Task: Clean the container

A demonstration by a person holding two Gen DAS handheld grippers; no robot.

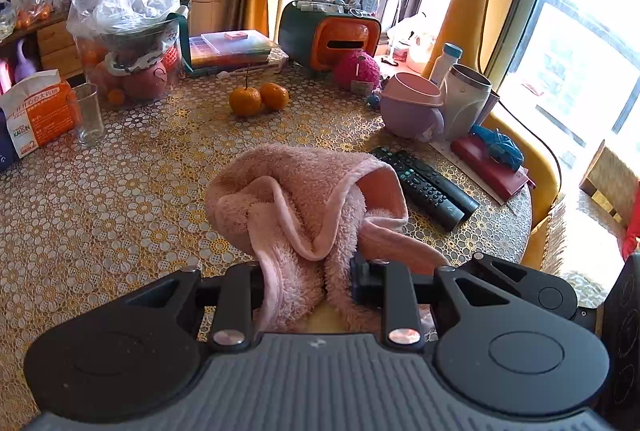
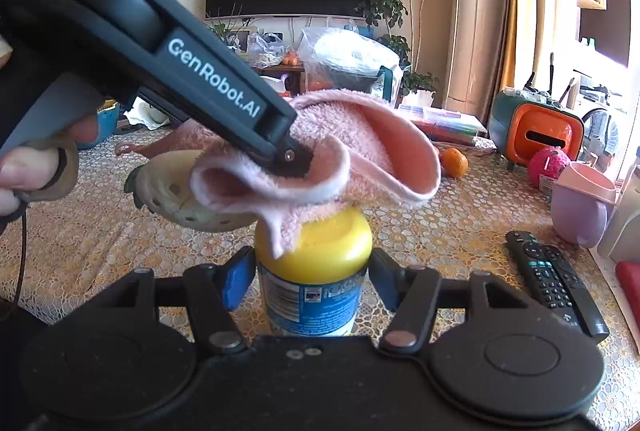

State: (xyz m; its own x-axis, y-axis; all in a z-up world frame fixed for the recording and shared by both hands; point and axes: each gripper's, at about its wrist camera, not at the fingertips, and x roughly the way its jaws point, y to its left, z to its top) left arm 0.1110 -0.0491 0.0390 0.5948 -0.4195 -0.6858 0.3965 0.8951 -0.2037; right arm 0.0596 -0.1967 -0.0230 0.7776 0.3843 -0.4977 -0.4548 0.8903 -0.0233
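Observation:
In the right wrist view, my right gripper (image 2: 312, 283) is shut on a jar (image 2: 310, 301) with a blue label and a yellow lid (image 2: 336, 243), held upright over the table. A fluffy pink cloth (image 2: 360, 147) lies draped on the lid. My left gripper (image 2: 294, 157) comes down from the upper left, shut on that cloth. In the left wrist view, the cloth (image 1: 296, 199) bulges out between the fingers of my left gripper (image 1: 308, 281). A sliver of the yellow lid (image 1: 320, 319) shows beneath it. Most of the lid's top is hidden by the cloth.
The round table (image 1: 100, 199) has a gold-patterned cover. Two black remotes (image 1: 424, 183) lie to the right, near a purple and pink cup (image 1: 412, 107). Two oranges (image 1: 258, 97) sit mid-table and a glass (image 1: 88, 113) stands left. A beige perforated dish (image 2: 180, 191) lies behind the jar.

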